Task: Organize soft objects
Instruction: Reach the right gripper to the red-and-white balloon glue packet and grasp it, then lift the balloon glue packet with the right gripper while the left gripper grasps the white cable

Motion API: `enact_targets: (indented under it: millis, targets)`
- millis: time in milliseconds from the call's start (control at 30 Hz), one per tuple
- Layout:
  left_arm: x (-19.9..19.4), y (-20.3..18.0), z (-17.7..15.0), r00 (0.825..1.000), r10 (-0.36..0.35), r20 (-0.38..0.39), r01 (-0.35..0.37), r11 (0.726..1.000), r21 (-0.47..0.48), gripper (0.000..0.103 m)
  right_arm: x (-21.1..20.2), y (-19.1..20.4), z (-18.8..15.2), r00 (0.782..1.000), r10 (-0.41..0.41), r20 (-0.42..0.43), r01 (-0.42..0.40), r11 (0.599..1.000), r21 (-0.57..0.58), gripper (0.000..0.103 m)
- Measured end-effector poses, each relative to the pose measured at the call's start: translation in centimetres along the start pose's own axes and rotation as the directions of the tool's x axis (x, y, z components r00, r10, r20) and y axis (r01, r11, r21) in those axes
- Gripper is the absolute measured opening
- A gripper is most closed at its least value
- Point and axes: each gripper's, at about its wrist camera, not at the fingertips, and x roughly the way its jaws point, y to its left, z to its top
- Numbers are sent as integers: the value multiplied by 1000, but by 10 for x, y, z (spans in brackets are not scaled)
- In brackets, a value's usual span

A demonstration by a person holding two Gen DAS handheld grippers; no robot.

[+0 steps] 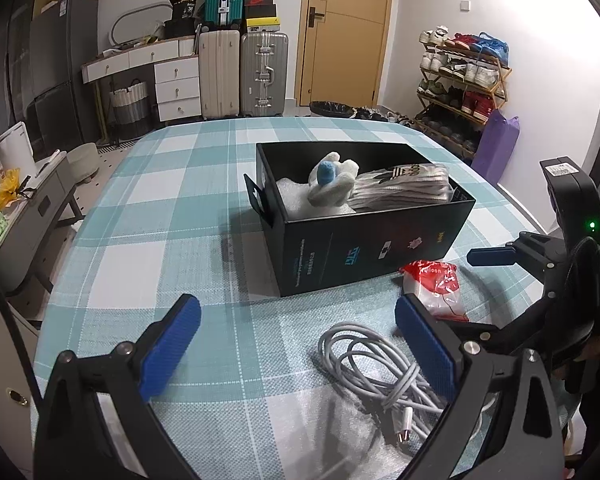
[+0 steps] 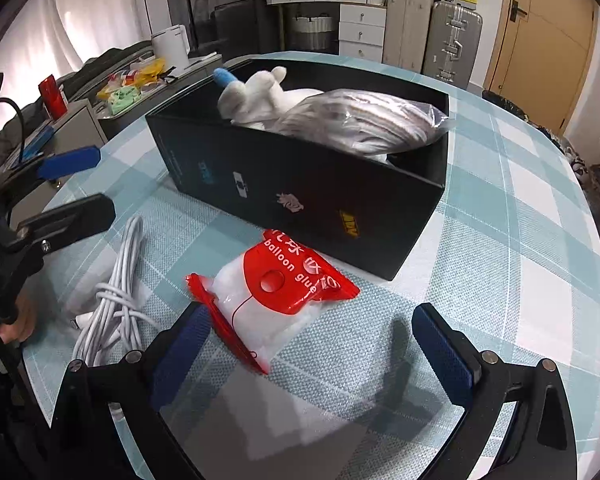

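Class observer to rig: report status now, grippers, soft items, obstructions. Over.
Left gripper open above coiled cable. Right gripper open at balloon glue packet. Plush toy and bagged socks already in black box. Nothing blocking.

White plush (image 1: 332,184) half buried behind the bagged socks (image 1: 400,188) — its form unclear.

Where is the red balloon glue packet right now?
The balloon glue packet lies on the checked tablecloth, just in front of the black box. In the right wrist view it sits beside the white cable, near the open right tongs.
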Motion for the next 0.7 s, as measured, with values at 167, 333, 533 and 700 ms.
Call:
enact_targets:
  millis: [167, 333, 533, 700]
  targets:
    - [2, 0, -1, 1000, 0, -5, 0, 1000, 5, 99, 1, 9, 6, 1000, -24, 19, 24, 1000, -15, 102]
    - [4, 0, -2, 1000, -1, -12, 1, 1000, 7, 99, 2, 11, 6, 999, -19, 27, 20, 999, -25, 98]
    - [4, -1, -2, 1000, 0, -14, 0, 1000, 8, 99, 0, 8, 4, 1000, -3, 25, 3, 999, -34, 75]
    - [4, -2, -3, 1000, -4, -25, 4, 1000, 11, 99, 0, 5, 2, 1000, -3, 12, 4, 999, -40, 64]
